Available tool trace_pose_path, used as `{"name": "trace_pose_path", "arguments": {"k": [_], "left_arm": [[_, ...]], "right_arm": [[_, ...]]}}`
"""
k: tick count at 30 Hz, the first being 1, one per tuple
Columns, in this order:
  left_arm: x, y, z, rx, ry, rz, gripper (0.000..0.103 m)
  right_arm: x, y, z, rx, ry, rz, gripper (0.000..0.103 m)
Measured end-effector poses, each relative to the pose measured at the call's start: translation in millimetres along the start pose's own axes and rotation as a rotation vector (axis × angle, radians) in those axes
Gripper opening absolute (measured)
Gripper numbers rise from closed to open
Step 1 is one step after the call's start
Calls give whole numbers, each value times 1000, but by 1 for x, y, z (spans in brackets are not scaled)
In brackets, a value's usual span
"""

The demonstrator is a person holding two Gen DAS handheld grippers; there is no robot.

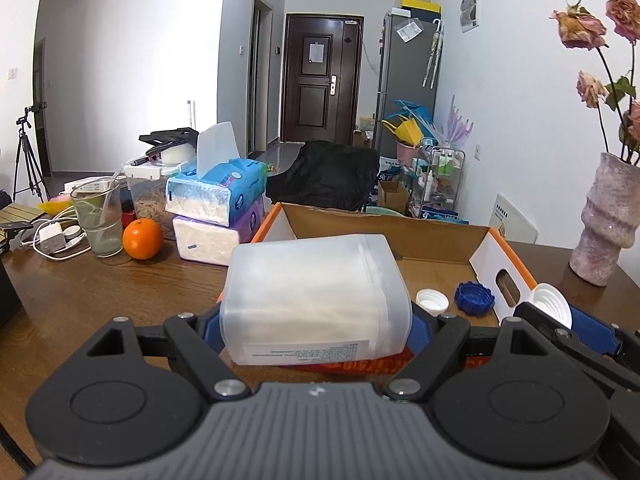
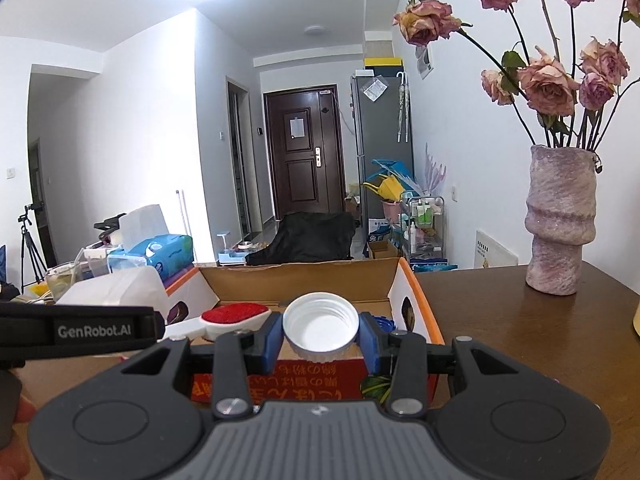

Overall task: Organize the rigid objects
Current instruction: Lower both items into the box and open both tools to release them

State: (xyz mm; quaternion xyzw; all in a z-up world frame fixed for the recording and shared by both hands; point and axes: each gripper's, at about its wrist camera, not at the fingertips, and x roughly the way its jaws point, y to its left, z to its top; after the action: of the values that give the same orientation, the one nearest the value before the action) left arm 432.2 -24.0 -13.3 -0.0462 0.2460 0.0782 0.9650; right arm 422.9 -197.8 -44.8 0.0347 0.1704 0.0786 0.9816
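Observation:
My left gripper is shut on a translucent white plastic container, held on its side above the near edge of the open cardboard box. A small white cap and a blue cap lie in the box. My right gripper is shut on a large white screw lid, open side up, over the box's near edge. The lid also shows in the left wrist view. A red-and-white brush lies in the box. The container shows at the left of the right wrist view.
On the wooden table: an orange, a glass with a straw, stacked tissue packs, a charger with cables. A purple vase with dried roses stands right of the box.

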Motion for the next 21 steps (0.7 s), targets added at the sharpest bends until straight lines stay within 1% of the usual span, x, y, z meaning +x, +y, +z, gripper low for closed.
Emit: {"name": "trace_pose_path", "arguments": {"k": [10, 21], "left_arm": [[29, -5, 11, -9, 12, 11, 84], [53, -13, 24, -5, 3, 11, 84]], "right_arm": [[29, -6, 9, 10, 10, 8, 39], [55, -10, 18, 2, 14, 10, 39]]}}
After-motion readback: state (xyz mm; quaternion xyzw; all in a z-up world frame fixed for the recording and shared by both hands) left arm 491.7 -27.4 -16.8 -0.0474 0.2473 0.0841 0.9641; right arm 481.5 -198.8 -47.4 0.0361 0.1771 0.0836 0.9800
